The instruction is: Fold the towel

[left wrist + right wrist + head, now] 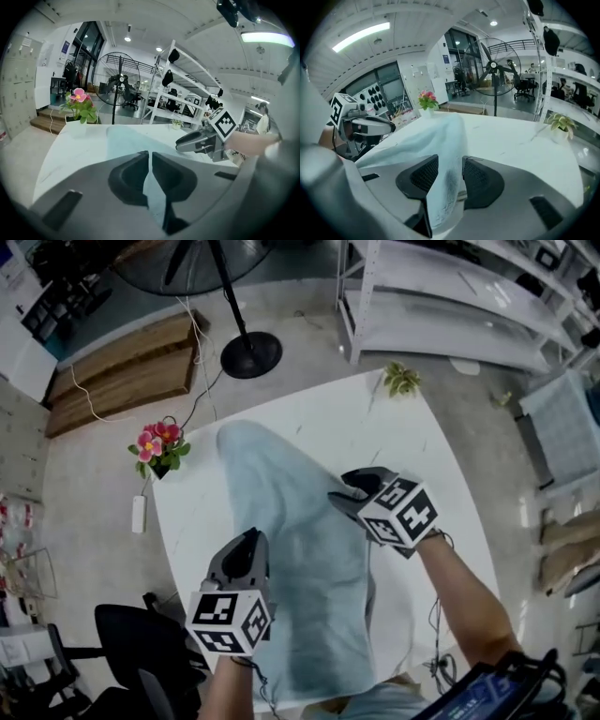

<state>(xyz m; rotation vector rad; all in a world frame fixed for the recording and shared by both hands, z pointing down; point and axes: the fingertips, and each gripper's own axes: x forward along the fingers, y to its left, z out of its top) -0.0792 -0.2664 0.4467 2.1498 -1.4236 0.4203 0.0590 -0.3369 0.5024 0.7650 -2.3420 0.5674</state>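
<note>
Left hand-held gripper [150,157] has its jaws drawn together on a thin sliver of the light blue towel [309,549], at the long edge that faces the pink flower pot [159,448]. Right hand-held gripper [450,161] stands with jaws apart, and a loose fold of the towel drapes between them without being pinched. It sits at the edge turned away from the flower pot. The towel lies lengthwise on the white surface [412,446], its far end nearest the flower pot.

The fold looks barely begun. To do it well, the right side probably needs a fresh, firm bite level with the left one. Both corners should then be carried across together, keeping the fabric taut so the edges meet squarely.

No brand or readable writing shows, only the square markers on the cubes.
</note>
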